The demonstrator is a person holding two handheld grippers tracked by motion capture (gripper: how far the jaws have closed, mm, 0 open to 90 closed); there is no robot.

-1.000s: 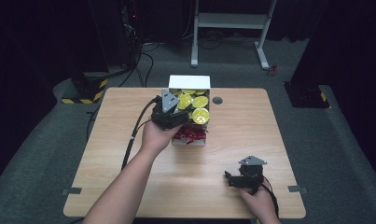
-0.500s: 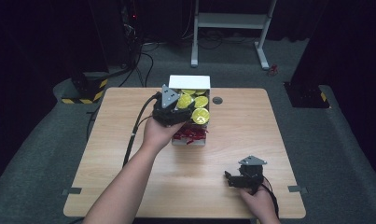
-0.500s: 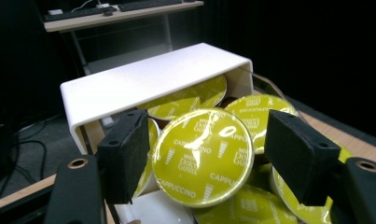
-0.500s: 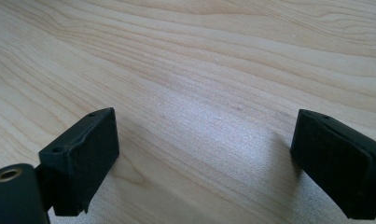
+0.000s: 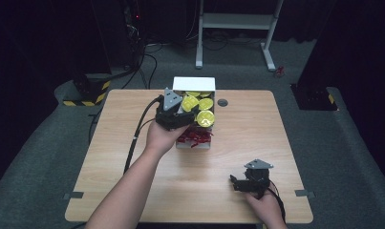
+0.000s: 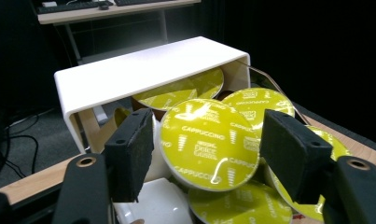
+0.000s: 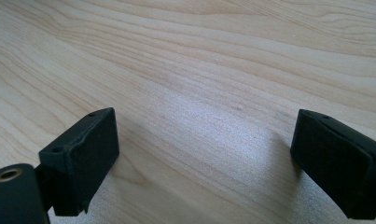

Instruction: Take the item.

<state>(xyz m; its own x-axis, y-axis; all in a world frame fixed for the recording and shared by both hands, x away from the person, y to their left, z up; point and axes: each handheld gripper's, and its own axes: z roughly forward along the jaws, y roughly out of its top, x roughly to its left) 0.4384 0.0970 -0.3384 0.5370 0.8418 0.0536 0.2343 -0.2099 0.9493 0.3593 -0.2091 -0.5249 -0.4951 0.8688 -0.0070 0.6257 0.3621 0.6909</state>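
Note:
A white box at the table's far middle holds several yellow-lidded capsules marked cappuccino. My left gripper reaches into the box from its left side. In the left gripper view its pads press both sides of one yellow-lidded capsule, whose lid faces the camera, under the box's white curved cover. My right gripper rests low over bare wood near the table's front right. Its jaws stand wide apart with nothing between them.
Red items fill the box's near section. A small black grommet sits in the wooden table right of the box. The left gripper's cable trails down the left side. Dark floor and a white frame lie behind.

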